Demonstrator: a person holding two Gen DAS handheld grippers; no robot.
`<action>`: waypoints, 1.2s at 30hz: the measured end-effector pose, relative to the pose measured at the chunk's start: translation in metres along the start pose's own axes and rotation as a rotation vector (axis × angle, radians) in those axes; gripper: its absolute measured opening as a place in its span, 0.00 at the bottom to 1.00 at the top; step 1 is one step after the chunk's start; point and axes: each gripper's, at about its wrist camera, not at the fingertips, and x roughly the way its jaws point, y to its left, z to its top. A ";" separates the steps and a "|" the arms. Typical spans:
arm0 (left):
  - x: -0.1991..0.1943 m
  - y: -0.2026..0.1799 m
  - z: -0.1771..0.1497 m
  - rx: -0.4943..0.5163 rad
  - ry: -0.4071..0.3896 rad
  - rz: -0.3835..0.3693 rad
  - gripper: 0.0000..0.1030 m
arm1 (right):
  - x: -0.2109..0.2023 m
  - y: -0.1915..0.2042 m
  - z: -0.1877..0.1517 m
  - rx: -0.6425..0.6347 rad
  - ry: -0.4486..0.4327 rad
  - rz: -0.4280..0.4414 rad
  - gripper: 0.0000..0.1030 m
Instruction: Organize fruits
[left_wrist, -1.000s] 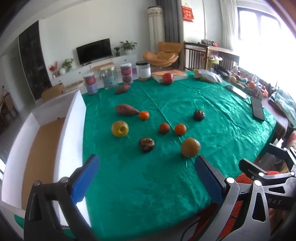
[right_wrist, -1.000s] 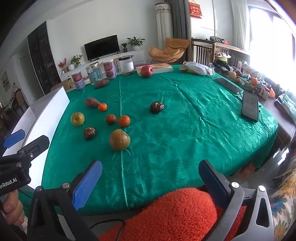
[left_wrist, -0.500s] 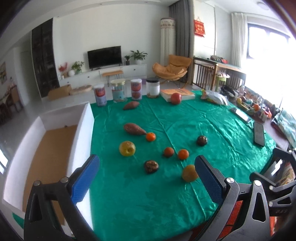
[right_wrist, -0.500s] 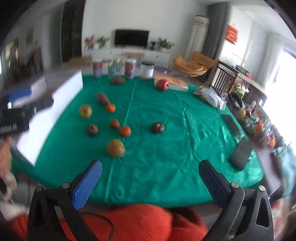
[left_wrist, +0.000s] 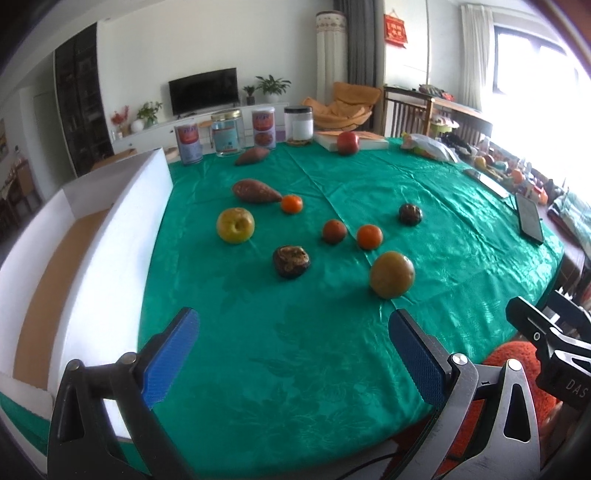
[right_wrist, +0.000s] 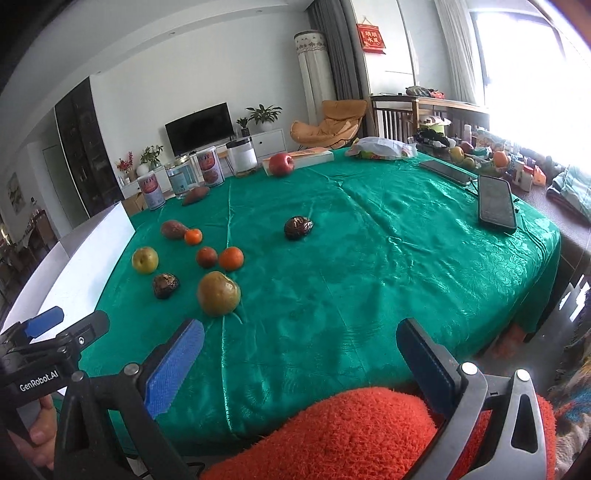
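The left gripper (left_wrist: 293, 356) sits at the bottom of its frame, blue pads (left_wrist: 170, 355) spread wide with nothing between them, above the near edge of the green cloth (left_wrist: 332, 354). Just past its right pad lies a green-brown fruit (left_wrist: 392, 274), centre right. Left of that is a dark wrinkled fruit (left_wrist: 291, 261), and beyond these an orange (left_wrist: 369, 236) beside a reddish fruit (left_wrist: 334, 231). A yellow apple (left_wrist: 235, 225) lies at centre left, a sweet potato (left_wrist: 255, 191) above it with a small orange (left_wrist: 291, 204) touching its tip. A second dark fruit (left_wrist: 410, 213) sits apart to the right. A white box (left_wrist: 110, 236) with a brown floor runs down the left side. At the upper middle stand tins (left_wrist: 188, 143), a second sweet potato (left_wrist: 252, 156) and a red apple (left_wrist: 347, 142) resting on a book (left_wrist: 373, 140). A phone (left_wrist: 529, 222) lies at the right edge.

The right gripper (right_wrist: 299, 363) fills the bottom of its own frame, likewise spread and empty, over an orange fleece sleeve (right_wrist: 332, 432). The green-brown fruit (right_wrist: 218, 293) lies just beyond its left pad, the other fruits at centre left, the lone dark fruit (right_wrist: 298, 227) near the middle. The other gripper shows at lower left, a hand (right_wrist: 37, 435) gripping it.
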 end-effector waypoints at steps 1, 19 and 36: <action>0.006 0.000 -0.001 0.012 0.008 0.012 0.99 | 0.002 0.000 -0.001 -0.008 0.010 -0.006 1.00; 0.076 0.016 -0.029 -0.050 0.272 0.037 0.99 | 0.010 -0.001 -0.003 -0.004 0.045 -0.016 1.00; 0.084 0.020 -0.032 -0.080 0.304 0.025 1.00 | 0.015 -0.007 -0.003 0.017 0.068 0.001 1.00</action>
